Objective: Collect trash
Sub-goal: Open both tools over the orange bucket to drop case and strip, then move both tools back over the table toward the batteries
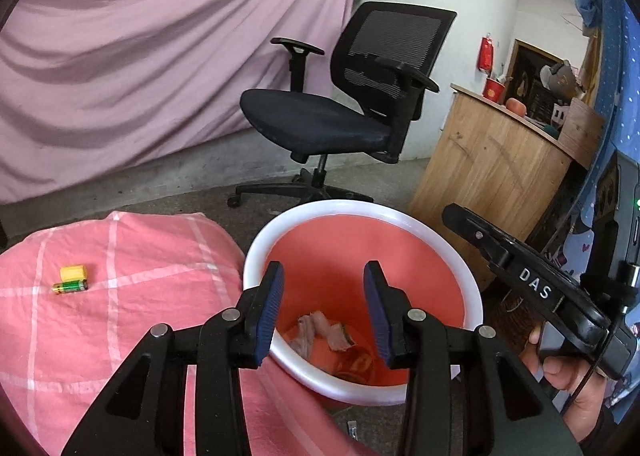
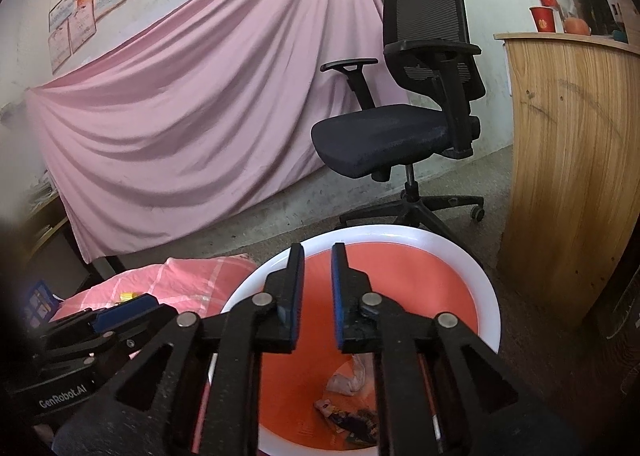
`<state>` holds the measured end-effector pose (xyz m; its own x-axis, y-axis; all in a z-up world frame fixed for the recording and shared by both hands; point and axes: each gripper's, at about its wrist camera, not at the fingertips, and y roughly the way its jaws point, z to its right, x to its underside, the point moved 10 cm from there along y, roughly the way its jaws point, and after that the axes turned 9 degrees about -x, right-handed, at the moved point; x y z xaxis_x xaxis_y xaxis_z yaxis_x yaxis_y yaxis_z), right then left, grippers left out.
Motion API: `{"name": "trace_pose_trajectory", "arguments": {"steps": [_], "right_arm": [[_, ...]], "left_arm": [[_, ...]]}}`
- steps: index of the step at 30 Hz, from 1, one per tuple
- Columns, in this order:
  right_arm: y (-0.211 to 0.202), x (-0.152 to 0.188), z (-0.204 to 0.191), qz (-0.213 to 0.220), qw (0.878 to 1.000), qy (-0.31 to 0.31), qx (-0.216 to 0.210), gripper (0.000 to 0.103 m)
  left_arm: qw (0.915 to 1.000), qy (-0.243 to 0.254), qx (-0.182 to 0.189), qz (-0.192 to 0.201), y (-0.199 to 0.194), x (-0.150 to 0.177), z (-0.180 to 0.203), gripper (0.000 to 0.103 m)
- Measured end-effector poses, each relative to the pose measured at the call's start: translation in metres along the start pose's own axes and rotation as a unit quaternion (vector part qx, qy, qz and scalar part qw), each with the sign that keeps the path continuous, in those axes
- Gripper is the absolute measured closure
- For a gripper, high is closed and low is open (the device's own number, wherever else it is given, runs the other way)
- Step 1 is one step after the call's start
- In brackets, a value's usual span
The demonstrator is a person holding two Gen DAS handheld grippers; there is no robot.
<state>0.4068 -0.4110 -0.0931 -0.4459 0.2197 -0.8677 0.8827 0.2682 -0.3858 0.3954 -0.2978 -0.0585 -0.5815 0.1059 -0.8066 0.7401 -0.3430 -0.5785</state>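
**Inspector:** Start with the nearest items. State of the fingers?

**Assistant:** The left gripper (image 1: pixel 323 306) is poised over the bin with its fingers moderately apart and nothing between the blue pads. The right gripper (image 2: pixel 316 292) is likewise over the bin, its fingers a narrow gap apart, also empty.

**Inspector:** The container?

**Assistant:** One round bin (image 1: pixel 474 288), white rim, salmon-red inside, standing on the floor directly below both grippers. At its bottom lies the trash (image 1: pixel 320 332): crumpled pale paper or tissue, plus darker printed wrapper scraps (image 2: pixel 352 418) beside it. Exact contents beyond that cannot be told.

**Inspector:** Anything uncollected?

**Assistant:** On the pink checked bedding (image 1: pixel 120 296) just left of the bin, a green battery (image 1: pixel 70 287) lies touching a small yellow block (image 1: pixel 73 272). Both are outside the bin and well apart from the left fingers.

**Inspector:** Who holds the right tool?

**Assistant:** A hand (image 1: pixel 568 372) grips its handle at the right edge of the left wrist view.

**Inspector:** Farther back?

**Assistant:** A black office chair (image 1: pixel 340 112) on the concrete floor beyond the bin, a wooden counter (image 1: pixel 492 176) to its right carrying a red cup (image 2: pixel 543 19), and a pink sheet (image 1: pixel 160 56) draped along the wall.
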Motion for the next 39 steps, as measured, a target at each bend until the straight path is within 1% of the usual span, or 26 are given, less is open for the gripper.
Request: {"name": "trace_pose_trajectory", "arguments": {"steps": [1, 3, 5, 8, 10, 11, 13, 14, 15, 16, 18, 20, 21, 22, 24, 28, 31, 35, 39], "right_arm": [[0.0, 0.0, 0.0, 0.001, 1.0, -0.001, 0.0, 0.062], [0.0, -0.001, -0.002, 0.001, 1.0, -0.003, 0.001, 0.059], [0.0, -0.002, -0.004, 0.003, 1.0, -0.003, -0.001, 0.056], [0.0, -0.007, -0.009, 0.011, 1.0, -0.007, -0.002, 0.047], [0.0, -0.01, -0.015, 0.017, 1.0, -0.011, -0.004, 0.041], [-0.001, -0.011, -0.017, 0.02, 1.0, -0.012, -0.005, 0.039], [-0.001, -0.015, -0.023, 0.028, 0.999, -0.018, -0.006, 0.029], [-0.002, -0.017, -0.026, 0.033, 0.999, -0.02, -0.007, 0.026], [-0.002, -0.02, -0.03, 0.04, 0.999, -0.023, -0.008, 0.021], [-0.003, -0.022, -0.034, 0.046, 0.999, -0.026, -0.009, 0.016], [-0.003, -0.025, -0.041, 0.058, 0.998, -0.03, -0.011, 0.008], [-0.004, -0.029, -0.05, 0.071, 0.997, -0.036, -0.017, 0.004], [-0.005, -0.031, -0.056, 0.079, 0.996, -0.04, -0.022, 0.0], [-0.006, -0.033, -0.061, 0.088, 0.995, -0.044, -0.026, 0.0], [-0.01, -0.038, -0.07, 0.106, 0.993, -0.05, -0.033, 0.0], [-0.022, -0.046, -0.096, 0.153, 0.984, -0.071, -0.056, 0.0], [-0.026, -0.05, -0.116, 0.174, 0.978, -0.096, -0.064, 0.0], [-0.024, -0.049, -0.141, 0.186, 0.972, -0.123, -0.077, 0.0], [-0.014, -0.045, -0.166, 0.182, 0.968, -0.144, -0.093, 0.0]], "left_arm": [[1.0, -0.003, -0.003, 0.001, -0.001, -0.001, -0.003, 0.065], [0.9999, -0.006, -0.009, 0.004, -0.003, -0.001, -0.007, 0.059], [0.9998, -0.009, -0.016, 0.009, -0.007, -0.002, -0.013, 0.058], [0.9994, -0.014, -0.028, 0.014, -0.013, -0.004, -0.022, 0.057], [0.9989, -0.02, -0.038, 0.021, -0.02, -0.008, -0.031, 0.053], [0.9985, -0.023, -0.043, 0.025, -0.023, -0.01, -0.035, 0.048], [0.9972, -0.034, -0.053, 0.039, -0.033, -0.014, -0.047, 0.046], [0.9967, -0.037, -0.058, 0.043, -0.036, -0.016, -0.051, 0.045], [0.9958, -0.042, -0.065, 0.049, -0.041, -0.018, -0.058, 0.043], [0.9946, -0.048, -0.073, 0.056, -0.045, -0.02, -0.065, 0.04], [0.9916, -0.057, -0.091, 0.073, -0.054, -0.023, -0.077, 0.013], [0.9851, -0.07, -0.114, 0.108, -0.069, -0.026, -0.093, 0.006], [0.9808, -0.079, -0.123, 0.13, -0.078, -0.028, -0.1, 0.005], [0.9767, -0.086, -0.131, 0.146, -0.086, -0.028, -0.107, 0.005], [0.9697, -0.099, -0.148, 0.167, -0.097, -0.029, -0.121, 0.002], [0.9548, -0.113, -0.183, 0.205, -0.12, -0.027, -0.151, 0.002], [0.9465, -0.112, -0.206, 0.222, -0.134, -0.023, -0.169, 0.002], [0.9373, -0.102, -0.235, 0.236, -0.15, -0.015, -0.19, 0.002], [0.9306, -0.099, -0.255, 0.243, -0.161, -0.004, -0.211, 0.002]]}}
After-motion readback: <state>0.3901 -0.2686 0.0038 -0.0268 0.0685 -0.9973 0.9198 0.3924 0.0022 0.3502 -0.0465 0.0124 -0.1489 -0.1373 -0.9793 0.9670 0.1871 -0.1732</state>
